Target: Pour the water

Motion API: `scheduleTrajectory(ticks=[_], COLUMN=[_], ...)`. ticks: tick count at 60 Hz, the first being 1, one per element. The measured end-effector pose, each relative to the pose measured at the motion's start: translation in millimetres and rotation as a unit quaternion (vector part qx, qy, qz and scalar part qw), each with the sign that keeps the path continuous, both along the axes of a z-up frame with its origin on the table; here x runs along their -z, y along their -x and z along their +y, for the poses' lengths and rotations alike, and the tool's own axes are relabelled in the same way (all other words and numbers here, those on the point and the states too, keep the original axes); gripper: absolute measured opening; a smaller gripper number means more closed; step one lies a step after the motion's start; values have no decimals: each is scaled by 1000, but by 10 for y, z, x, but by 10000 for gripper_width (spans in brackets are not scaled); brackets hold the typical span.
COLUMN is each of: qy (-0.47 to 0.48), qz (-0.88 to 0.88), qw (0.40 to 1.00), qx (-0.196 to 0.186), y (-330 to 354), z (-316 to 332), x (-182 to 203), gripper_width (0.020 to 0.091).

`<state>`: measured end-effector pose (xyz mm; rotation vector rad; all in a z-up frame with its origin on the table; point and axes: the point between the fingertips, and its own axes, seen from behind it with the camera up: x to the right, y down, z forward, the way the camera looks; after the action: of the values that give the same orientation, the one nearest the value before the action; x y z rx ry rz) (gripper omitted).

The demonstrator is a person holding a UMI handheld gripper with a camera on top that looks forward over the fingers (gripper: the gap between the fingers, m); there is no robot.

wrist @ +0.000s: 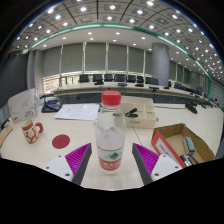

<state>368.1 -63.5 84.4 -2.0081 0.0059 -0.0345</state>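
My claw brackets the capped water bottle standing on the table, fingers apart and not visibly pressing it. The red cap is on; an off-centre squeeze could tip the bottle toward the far mug.

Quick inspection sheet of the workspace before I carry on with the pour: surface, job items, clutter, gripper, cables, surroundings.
Surface: pale table, mostly bare near the fingers.
Job's things: water bottle with red cap on, red label, upright between the fingers. Mug with red pattern stands off to one side; clear container behind it.
Clutter: open cardboard box, red disc, paper sheet.
Gripper: gripper with purple pads flanking the bottle's base; contact cannot be told.
Cables: dark cable beyond the bottle.
Surroundings: large hall, rows of desks and chairs, ceiling spotlights, no person seen.
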Motion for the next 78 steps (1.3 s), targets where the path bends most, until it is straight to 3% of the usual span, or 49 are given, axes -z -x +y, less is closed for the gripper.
scheduleTrajectory(ticks=[8, 12, 26, 37, 52, 65, 78], qy=[-13, -22, -35, -40, -70, -91, -106], qz=[-3, -10, -12, -75, -286, -514, -714], qw=[1000, 1000, 999, 996, 956, 850, 679], qx=[-13, -9, 2, 14, -3, -65, -133], y=[47, 43, 42, 120, 645, 1634, 2477], z=[300, 373, 426, 471, 752, 1051, 1281], x=[149, 185, 175, -93, -1028, -1516, -1404], gripper_width=[689, 552, 371, 371, 370, 370, 371])
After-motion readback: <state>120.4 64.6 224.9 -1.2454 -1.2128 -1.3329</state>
